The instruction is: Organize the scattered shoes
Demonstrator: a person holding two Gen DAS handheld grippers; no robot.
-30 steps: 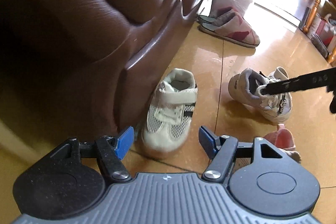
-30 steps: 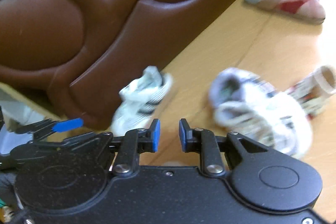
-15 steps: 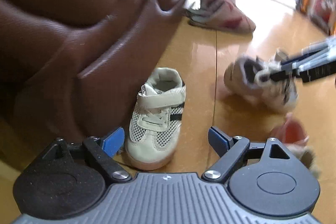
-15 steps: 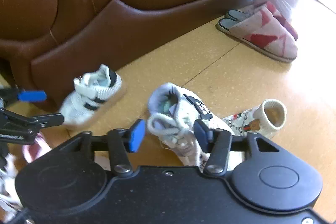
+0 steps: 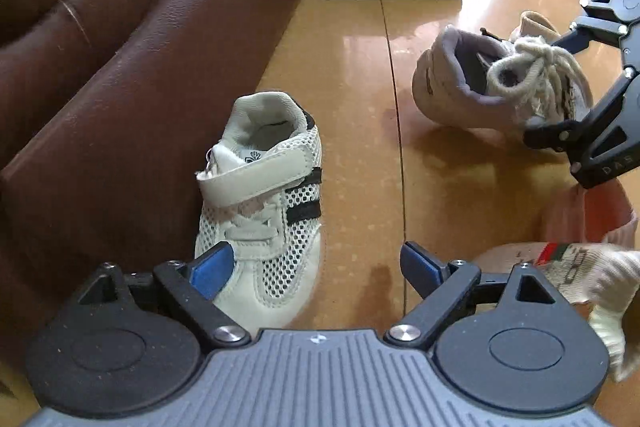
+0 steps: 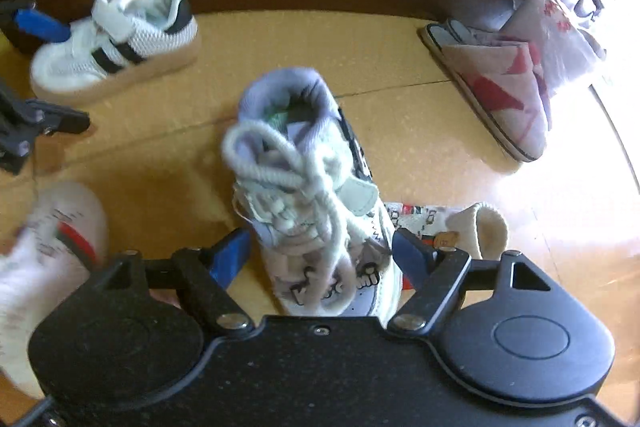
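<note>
A small white mesh sneaker (image 5: 264,203) with black stripes and a strap stands on the floor beside the sofa; it also shows in the right wrist view (image 6: 116,43). My left gripper (image 5: 316,265) is open, its left finger over the sneaker's toe. A white and grey laced sneaker (image 6: 316,195) stands mid-floor; it also shows in the left wrist view (image 5: 492,83). My right gripper (image 6: 322,253) is open with its fingers on either side of the laced sneaker's front.
A brown leather sofa (image 5: 132,39) borders the left. Red-patterned slippers (image 6: 500,83) lie by the sofa's far end. Socks lie on the tile floor: a pink one (image 5: 600,211), a striped one (image 6: 52,239) and a patterned one (image 6: 476,227).
My right gripper opened wide and moved down around the laced sneaker. My left gripper came closer to the mesh sneaker, its jaws staying open.
</note>
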